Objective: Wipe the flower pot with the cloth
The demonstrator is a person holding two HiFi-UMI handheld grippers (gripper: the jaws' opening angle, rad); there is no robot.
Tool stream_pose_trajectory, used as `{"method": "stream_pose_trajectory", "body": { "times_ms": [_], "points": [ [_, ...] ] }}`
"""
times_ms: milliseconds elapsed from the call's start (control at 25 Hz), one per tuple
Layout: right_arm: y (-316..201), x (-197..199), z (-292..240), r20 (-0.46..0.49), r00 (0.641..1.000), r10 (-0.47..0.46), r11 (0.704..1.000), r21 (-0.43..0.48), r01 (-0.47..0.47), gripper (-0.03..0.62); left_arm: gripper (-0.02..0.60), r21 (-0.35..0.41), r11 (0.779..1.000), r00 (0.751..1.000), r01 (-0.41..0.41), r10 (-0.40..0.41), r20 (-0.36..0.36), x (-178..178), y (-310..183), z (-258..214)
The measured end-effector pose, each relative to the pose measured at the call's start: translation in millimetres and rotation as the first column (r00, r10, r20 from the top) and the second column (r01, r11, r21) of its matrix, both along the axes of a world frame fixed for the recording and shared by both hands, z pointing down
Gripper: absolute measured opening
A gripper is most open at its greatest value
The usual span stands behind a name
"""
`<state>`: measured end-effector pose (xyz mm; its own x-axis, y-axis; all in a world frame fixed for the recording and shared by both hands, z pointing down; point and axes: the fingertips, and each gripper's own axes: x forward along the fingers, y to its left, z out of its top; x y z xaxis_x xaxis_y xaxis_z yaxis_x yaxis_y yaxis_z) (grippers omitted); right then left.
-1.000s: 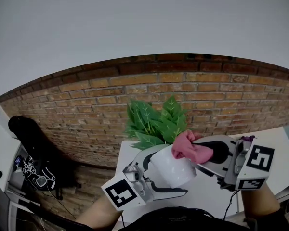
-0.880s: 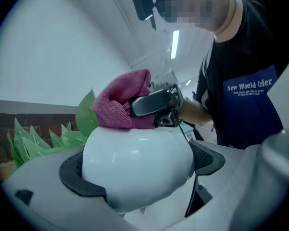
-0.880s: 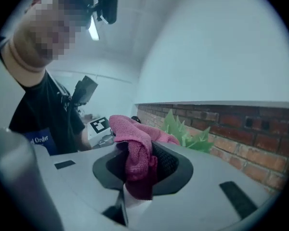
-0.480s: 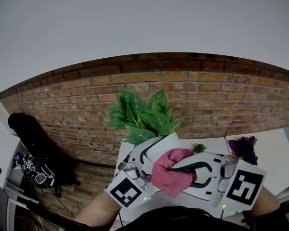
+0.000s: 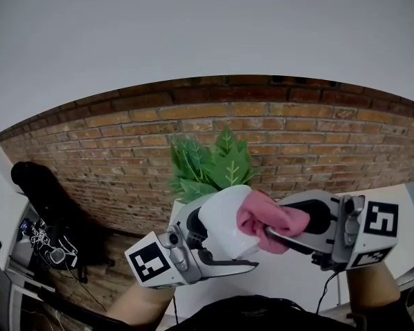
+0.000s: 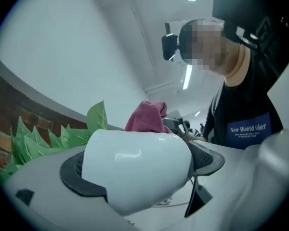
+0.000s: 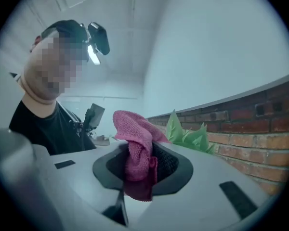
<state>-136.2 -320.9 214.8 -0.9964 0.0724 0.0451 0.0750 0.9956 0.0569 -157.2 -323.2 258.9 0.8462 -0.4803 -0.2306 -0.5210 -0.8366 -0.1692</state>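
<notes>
A white flower pot [image 5: 224, 221] with green leaves [image 5: 210, 165] is held up in the air, lying tilted, with my left gripper [image 5: 210, 250] shut on its body. In the left gripper view the pot [image 6: 135, 170] fills the space between the jaws, leaves [image 6: 48, 138] to its left. A pink cloth [image 5: 265, 219] is pinched in my right gripper [image 5: 290, 229] and presses against the pot's right side. In the right gripper view the cloth [image 7: 137, 155] hangs bunched between the dark pads, with leaves [image 7: 188, 134] behind. The cloth's top [image 6: 149, 119] shows beyond the pot.
A white table [image 5: 297, 274] lies below both grippers. A brick wall [image 5: 124, 157] runs behind it. A black chair and cables [image 5: 48, 219] stand at the lower left. The person holding the grippers shows in both gripper views.
The cloth has slid from the pot's near underside up to its right side as the right gripper swung right. The left gripper turned the pot, tipping the leaves slightly right.
</notes>
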Motion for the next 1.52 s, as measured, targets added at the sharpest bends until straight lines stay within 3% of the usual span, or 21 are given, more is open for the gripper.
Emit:
{"method": "stream_pose_trajectory", "body": {
  "times_ms": [80,200,360,480,640,920,1120,1240,1320,1400,1520],
  "points": [
    [-3,1,-7,0.046,0.999,0.014,1.0,-0.006,-0.014,0.083,0.549,-0.026,0.999,0.996,-0.045,0.043,-0.082,-2,0,-7],
    [1,2,-15,0.083,0.995,0.056,0.993,0.099,-0.064,0.083,0.549,-0.11,0.988,0.969,-0.11,0.082,-0.233,-10,-6,-14],
    [14,-3,-17,0.069,0.99,0.122,0.948,0.288,-0.136,0.083,0.549,-0.216,0.962,0.919,-0.169,0.074,-0.388,-20,-17,-15],
    [22,-7,-8,0.024,0.989,0.146,0.92,0.364,-0.144,0.083,0.549,-0.267,0.944,0.881,-0.196,0.049,-0.471,-27,-25,-14],
    [32,-13,6,-0.012,0.994,0.106,0.942,0.322,-0.096,0.083,0.548,-0.276,0.933,0.824,-0.232,0.037,-0.566,-39,-31,-17],
    [51,-13,15,-0.009,1.0,0.017,0.964,0.265,-0.014,0.083,0.546,-0.215,0.935,0.756,-0.283,0.079,-0.65,-49,-26,-23],
    [52,5,-5,0.179,0.98,-0.09,0.994,0.07,0.079,0.083,0.546,-0.134,0.921,0.723,-0.365,0.189,-0.665,-46,-13,-30],
    [17,17,-26,0.28,0.96,-0.002,0.999,-0.036,0.013,0.083,0.546,-0.102,0.896,0.697,-0.431,0.259,-0.669,-42,-4,-32],
    [-4,18,-24,0.261,0.962,0.084,0.996,-0.03,-0.079,0.083,0.546,-0.07,0.881,0.67,-0.469,0.302,-0.678,-38,4,-36],
    [-11,14,-13,0.222,0.966,0.131,0.991,-0.002,-0.133,0.083,0.546,-0.04,0.868,0.633,-0.495,0.329,-0.701,-37,8,-43],
    [-6,9,-1,0.203,0.97,0.133,0.991,0.005,-0.136,0.083,0.546,-0.012,0.863,0.563,-0.505,0.318,-0.763,-48,4,-50]
  ]
}}
